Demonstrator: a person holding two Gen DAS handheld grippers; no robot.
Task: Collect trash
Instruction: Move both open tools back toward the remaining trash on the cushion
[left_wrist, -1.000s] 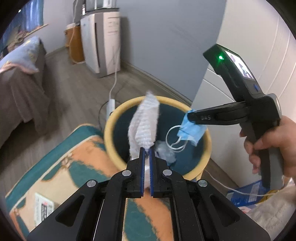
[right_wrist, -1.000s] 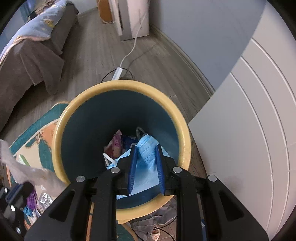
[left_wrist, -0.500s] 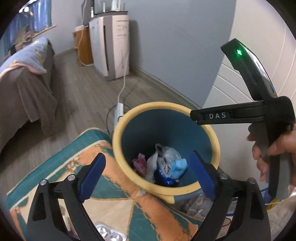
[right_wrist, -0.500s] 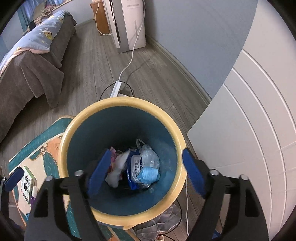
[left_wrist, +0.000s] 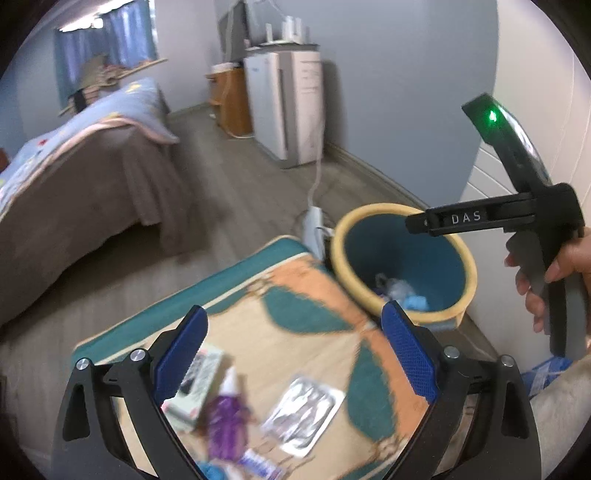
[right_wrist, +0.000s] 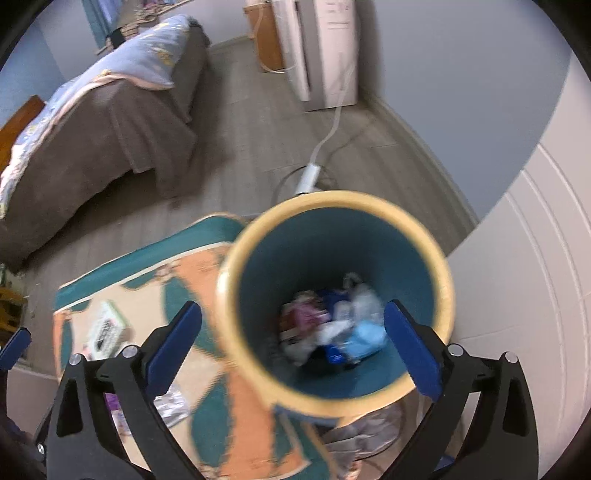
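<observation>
A round bin (left_wrist: 458, 254) with a yellow rim and teal inside stands on the floor by the rug; in the right wrist view the bin (right_wrist: 439, 258) is right below. It holds a blue face mask (right_wrist: 367, 338), white tissue and wrappers. My left gripper (left_wrist: 295, 350) is open and empty above the rug, over a silver blister pack (left_wrist: 304, 410), a purple wrapper (left_wrist: 223, 424) and a small white box (left_wrist: 199, 376). My right gripper (right_wrist: 295, 343) is open and empty above the bin; it also shows in the left wrist view (left_wrist: 480, 218).
A patterned teal and orange rug (left_wrist: 306, 295) lies on the grey wood floor. A bed (left_wrist: 74, 177) with a brown cover is at the left. A white appliance (left_wrist: 288, 107) stands against the far wall, its cable and power strip (left_wrist: 312, 221) behind the bin. A white cabinet (right_wrist: 524, 277) is at the right.
Both grippers opened and dropped the white tissue and the blue mask into the bin. Both have since drawn back and up; the left now looks over the rug's litter.
</observation>
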